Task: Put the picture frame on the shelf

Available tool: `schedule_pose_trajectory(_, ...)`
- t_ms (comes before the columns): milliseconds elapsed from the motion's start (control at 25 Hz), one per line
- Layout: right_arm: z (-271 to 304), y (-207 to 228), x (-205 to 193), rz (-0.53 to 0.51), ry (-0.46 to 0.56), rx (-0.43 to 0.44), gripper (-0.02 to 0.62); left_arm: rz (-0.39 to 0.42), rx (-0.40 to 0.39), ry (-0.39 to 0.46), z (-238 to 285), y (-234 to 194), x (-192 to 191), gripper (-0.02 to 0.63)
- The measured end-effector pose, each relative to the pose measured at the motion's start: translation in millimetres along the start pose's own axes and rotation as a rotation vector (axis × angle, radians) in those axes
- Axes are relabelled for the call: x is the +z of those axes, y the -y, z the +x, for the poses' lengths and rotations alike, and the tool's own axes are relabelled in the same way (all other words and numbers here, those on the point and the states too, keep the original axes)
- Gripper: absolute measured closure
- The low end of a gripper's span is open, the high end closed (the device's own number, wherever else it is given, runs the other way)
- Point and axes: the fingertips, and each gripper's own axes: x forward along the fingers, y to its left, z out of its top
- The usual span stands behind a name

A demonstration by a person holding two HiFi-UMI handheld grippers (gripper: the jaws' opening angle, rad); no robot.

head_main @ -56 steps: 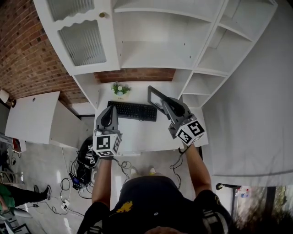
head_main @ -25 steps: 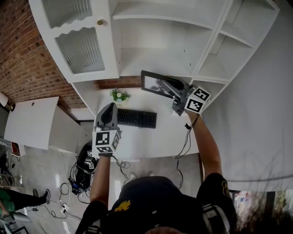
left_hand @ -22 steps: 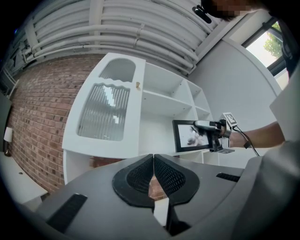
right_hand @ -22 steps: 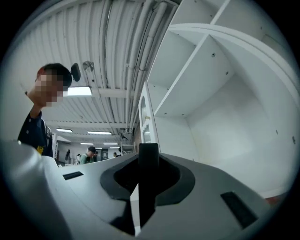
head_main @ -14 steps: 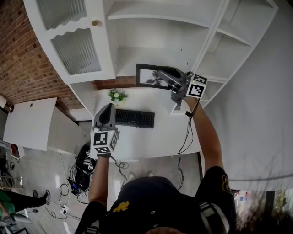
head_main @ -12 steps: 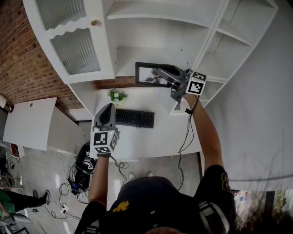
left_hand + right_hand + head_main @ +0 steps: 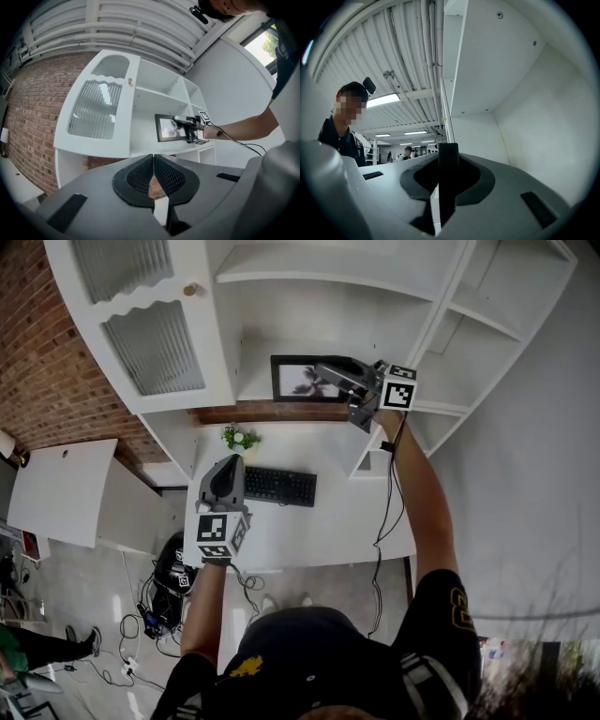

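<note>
Black-rimmed, the picture frame (image 7: pixel 292 381) is clamped upright by its right edge between the jaws of the right gripper (image 7: pixel 328 373), at the mouth of the white shelf (image 7: pixel 258 381). Whether its lower edge touches the board cannot be told. Open room is seen to its left and above. The left gripper (image 7: pixel 228 465), its jaws pressed together on nothing, is held over the desk (image 7: pixel 319 521), beside the keyboard (image 7: pixel 279 486).

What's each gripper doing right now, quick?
Left gripper: jaws closed, holding nothing.
Right gripper: jaws closed on the frame.
</note>
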Motion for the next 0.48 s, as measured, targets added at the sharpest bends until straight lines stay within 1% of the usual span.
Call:
schedule_pose_trajectory(280, 3, 22, 9, 0.020, -0.012, 0.022, 0.534, 0.004, 0.003, -0.020, 5, 0, -7, 0.583)
schedule_pose_trajectory(480, 8, 39, 10, 0.003, -0.029, 0.015, 0.534, 0.001, -0.014, -0.023, 24, 6, -1, 0.583)
